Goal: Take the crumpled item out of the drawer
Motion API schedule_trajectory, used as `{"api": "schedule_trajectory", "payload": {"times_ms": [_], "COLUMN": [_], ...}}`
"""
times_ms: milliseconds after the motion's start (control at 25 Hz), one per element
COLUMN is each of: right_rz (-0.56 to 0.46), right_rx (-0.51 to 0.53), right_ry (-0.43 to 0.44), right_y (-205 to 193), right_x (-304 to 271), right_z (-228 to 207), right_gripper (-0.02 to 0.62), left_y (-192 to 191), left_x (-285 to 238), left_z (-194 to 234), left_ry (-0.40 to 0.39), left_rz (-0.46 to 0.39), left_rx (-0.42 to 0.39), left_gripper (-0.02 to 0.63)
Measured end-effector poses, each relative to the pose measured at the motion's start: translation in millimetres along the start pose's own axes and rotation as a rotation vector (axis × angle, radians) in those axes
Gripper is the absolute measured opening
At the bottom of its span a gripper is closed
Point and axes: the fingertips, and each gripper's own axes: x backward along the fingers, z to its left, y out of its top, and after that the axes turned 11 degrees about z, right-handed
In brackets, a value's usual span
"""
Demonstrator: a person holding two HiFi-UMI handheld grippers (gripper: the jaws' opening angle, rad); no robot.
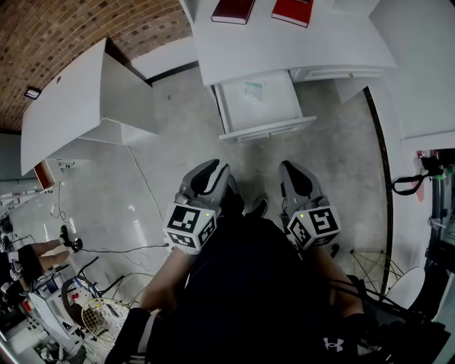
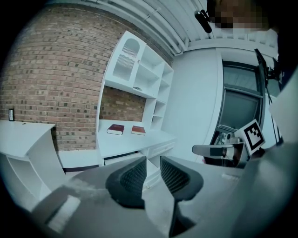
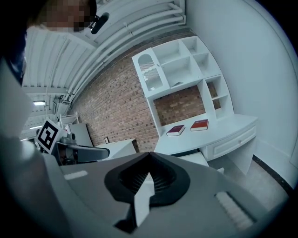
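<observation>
The white drawer (image 1: 266,129) stands pulled out from under the white desk (image 1: 284,46). In it lies a small pale crumpled item (image 1: 254,89). Both grippers hang over the floor well short of the drawer, close to my body. My left gripper (image 1: 213,169) (image 2: 152,160) has a gap between its black ribbed pads and holds nothing. The tips of my right gripper (image 1: 288,169) (image 3: 150,155) meet, with nothing in them. From the right gripper view the open drawer (image 3: 198,159) shows below the desk top.
Two red books (image 1: 233,10) (image 1: 292,11) lie on the desk. White shelves (image 3: 181,69) rise above it against the brick wall. A white angled counter (image 1: 71,106) stands at the left. Cables (image 1: 142,185) trail over the grey floor.
</observation>
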Motion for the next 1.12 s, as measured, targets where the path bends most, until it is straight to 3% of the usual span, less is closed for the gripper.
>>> {"api": "schedule_trajectory", "payload": {"times_ms": [240, 640, 920, 1120], "right_rz": [0.015, 0.038, 0.067, 0.096], "right_rx": [0.004, -0.026, -0.069, -0.104], "right_ry": [-0.07, -0.2, -0.273, -0.297], "right_y": [13, 62, 68, 59], "right_x": [-31, -103, -130, -138], "right_z": [-27, -54, -63, -74], "right_gripper": [0.003, 0.003, 0.003, 0.003], "left_y": [7, 47, 41, 13], "left_x": [-38, -109, -168, -219], "left_z": [37, 101, 139, 153], "left_ry": [-0.029, -0.141, -0.16, -0.162], "left_rz": [0.029, 0.076, 0.152, 0.23], "left_rx": [0.005, -0.093, -0.3, -0.425], "left_gripper": [0.103, 0.103, 0.103, 0.103]}}
